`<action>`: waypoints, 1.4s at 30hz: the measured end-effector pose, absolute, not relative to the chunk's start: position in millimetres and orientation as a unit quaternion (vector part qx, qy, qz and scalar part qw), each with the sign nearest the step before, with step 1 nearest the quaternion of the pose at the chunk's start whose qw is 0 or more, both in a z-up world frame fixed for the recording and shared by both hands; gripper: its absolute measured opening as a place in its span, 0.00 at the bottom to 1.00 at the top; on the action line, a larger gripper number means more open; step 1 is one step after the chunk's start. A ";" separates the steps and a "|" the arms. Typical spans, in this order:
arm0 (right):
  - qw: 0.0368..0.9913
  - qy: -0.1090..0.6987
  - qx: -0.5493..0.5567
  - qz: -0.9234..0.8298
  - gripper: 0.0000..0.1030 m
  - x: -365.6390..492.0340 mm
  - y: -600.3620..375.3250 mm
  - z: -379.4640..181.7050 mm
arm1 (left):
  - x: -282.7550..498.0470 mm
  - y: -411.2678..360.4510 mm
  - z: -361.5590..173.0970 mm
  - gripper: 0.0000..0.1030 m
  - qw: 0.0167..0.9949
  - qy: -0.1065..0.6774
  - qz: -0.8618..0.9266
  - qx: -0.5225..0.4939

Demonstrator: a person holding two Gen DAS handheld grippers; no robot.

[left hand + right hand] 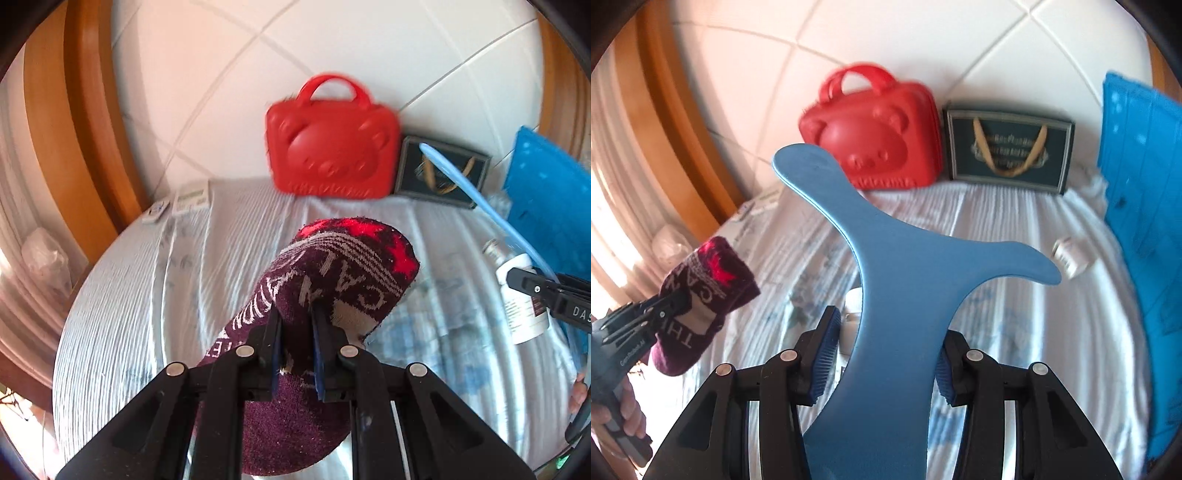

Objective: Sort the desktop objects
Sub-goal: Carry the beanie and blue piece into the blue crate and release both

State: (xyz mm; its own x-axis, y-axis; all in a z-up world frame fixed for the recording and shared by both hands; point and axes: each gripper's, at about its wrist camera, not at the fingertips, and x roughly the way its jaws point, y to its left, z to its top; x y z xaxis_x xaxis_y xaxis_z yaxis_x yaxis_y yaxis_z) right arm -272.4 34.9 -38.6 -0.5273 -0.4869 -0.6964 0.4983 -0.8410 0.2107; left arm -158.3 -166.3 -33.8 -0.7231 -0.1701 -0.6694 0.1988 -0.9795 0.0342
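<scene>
My left gripper (295,317) is shut on a maroon sock (332,273) with red and beige lettering, held up above the bed. The same sock (709,280) and left gripper (672,306) show at the left of the right wrist view, with a hand under them. My right gripper (890,332) is shut on a flat blue Y-shaped piece (886,266), lifted off the sheet. In the left wrist view that blue piece (480,199) appears edge-on as a thin curve rising from the right gripper (546,291).
A red bear-faced case (871,136) and a dark box with gold handles (1008,147) lean against the white padded headboard. A blue crate (1137,221) stands on the right. White bottles (1071,256) (521,302) lie on the striped sheet (1015,332). Two remotes (190,197) lie at the back left.
</scene>
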 end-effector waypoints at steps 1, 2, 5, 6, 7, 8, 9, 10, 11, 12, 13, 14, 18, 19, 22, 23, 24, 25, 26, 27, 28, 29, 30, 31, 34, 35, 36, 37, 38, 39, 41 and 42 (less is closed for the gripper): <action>0.281 0.011 0.387 -0.878 0.44 -268.8 41.7 -27.4 | -156.9 -159.1 -26.7 0.13 0.097 0.017 -0.931 0.351; 0.281 0.012 0.381 -0.881 0.44 -266.0 47.9 -20.1 | -155.9 -151.8 -19.7 0.13 0.094 0.016 -0.934 0.345; 0.280 0.015 0.360 -0.890 0.44 -259.6 71.1 11.4 | -153.5 -124.6 2.8 0.13 0.081 0.013 -0.943 0.322; 0.276 0.018 0.351 -0.895 0.44 -257.6 81.0 23.6 | -153.4 -113.3 11.3 0.13 0.075 0.012 -0.946 0.314; 0.270 0.022 0.342 -0.900 0.44 -255.7 92.2 36.4 | -153.6 -103.5 18.7 0.13 0.070 0.011 -0.949 0.307; 0.267 0.024 0.336 -0.903 0.44 -254.1 100.5 44.8 | -154.4 -94.4 25.7 0.13 0.064 0.011 -0.952 0.301; 0.260 0.025 0.325 -0.909 0.44 -252.3 115.4 60.4 | -155.3 -81.0 35.9 0.13 0.055 0.010 -0.955 0.292; 0.257 0.025 0.319 -0.912 0.44 -251.5 126.1 68.9 | -156.5 -70.2 43.5 0.13 0.048 0.009 -0.957 0.285; 0.251 0.027 0.313 -0.916 0.44 -250.4 138.3 80.7 | -158.3 -55.8 54.3 0.13 0.038 0.009 -0.961 0.275; 0.244 0.026 0.307 -0.920 0.44 -249.6 153.5 94.4 | -159.3 -44.4 62.0 0.13 0.031 0.009 -0.963 0.268; 0.238 0.024 0.301 -0.923 0.44 -248.8 170.1 108.4 | -161.1 -29.5 72.2 0.13 0.021 0.007 -0.966 0.258; 0.233 0.022 0.296 -0.926 0.44 -248.1 186.0 121.1 | -163.0 -15.4 81.4 0.13 0.013 0.005 -0.968 0.250; 0.189 0.023 0.275 -0.942 0.44 -247.4 253.3 167.1 | -171.2 54.9 123.9 0.13 -0.025 -0.010 -0.977 0.212; 0.179 0.020 0.273 -0.945 0.44 -248.0 270.1 176.3 | -173.8 70.1 132.2 0.13 -0.034 -0.010 -0.978 0.208; 0.143 0.026 0.264 -0.954 0.44 -250.4 321.3 201.0 | -182.3 123.9 157.3 0.13 -0.063 -0.014 -0.979 0.194; 0.127 0.031 0.261 -0.956 0.44 -251.0 339.8 208.0 | -184.2 141.6 164.4 0.13 -0.073 -0.014 -0.979 0.192; 0.114 0.035 0.260 -0.958 0.44 -253.8 356.0 214.2 | -187.2 162.7 171.7 0.13 -0.085 -0.012 -0.978 0.192; 0.106 0.036 0.260 -0.959 0.44 -255.6 368.1 218.1 | -189.3 182.3 176.7 0.13 -0.096 -0.011 -0.977 0.192; 0.094 0.036 0.262 -0.960 0.44 -260.0 388.2 223.2 | -192.3 202.1 181.8 0.13 -0.107 -0.013 -0.975 0.194; 0.086 0.035 0.263 -0.960 0.44 -262.8 401.7 226.0 | -194.8 223.9 186.1 0.13 -0.118 -0.017 -0.973 0.197; 0.078 0.035 0.265 -0.961 0.44 -265.5 415.6 228.3 | -195.8 242.7 188.9 0.13 -0.124 -0.021 -0.972 0.200; 0.069 0.036 0.267 -0.961 0.44 -269.8 430.1 229.7 | -199.5 260.3 191.1 0.13 -0.131 -0.024 -0.970 0.203; 0.060 0.037 0.270 -0.960 0.44 -275.5 446.2 229.7 | -204.0 279.5 191.8 0.13 -0.140 -0.026 -0.968 0.209; 0.054 0.038 0.274 -0.959 0.44 -281.6 461.1 228.4 | -207.6 296.6 193.1 0.13 -0.145 -0.027 -0.965 0.215; 0.032 0.054 0.284 -0.957 0.44 -291.3 491.7 220.6 | -217.4 344.5 191.5 0.13 -0.151 -0.036 -0.960 0.234; 0.026 0.058 0.288 -0.955 0.44 -296.2 496.6 217.5 | -222.4 359.7 187.7 0.13 -0.153 -0.040 -0.957 0.242; 0.023 0.059 0.295 -0.953 0.44 -302.6 506.1 211.7 | -227.9 368.5 184.3 0.13 -0.155 -0.045 -0.955 0.251; 0.024 0.057 0.300 -0.952 0.44 -304.7 517.1 206.9 | -233.9 375.8 180.1 0.13 -0.156 -0.049 -0.952 0.259; 0.024 0.053 0.307 -0.950 0.44 -313.2 526.7 200.4 | -240.7 385.8 174.6 0.13 -0.156 -0.055 -0.949 0.270; 0.025 0.049 0.313 -0.948 0.44 -317.0 536.3 193.2 | -242.7 391.1 170.4 0.13 -0.155 -0.059 -0.947 0.277; 0.027 0.045 0.325 -0.944 0.44 -324.2 546.5 184.3 | -251.3 401.3 160.9 0.13 -0.151 -0.070 -0.942 0.292; 0.032 0.042 0.334 -0.941 0.44 -329.5 550.4 176.9 | -254.4 405.7 157.1 0.13 -0.147 -0.076 -0.940 0.298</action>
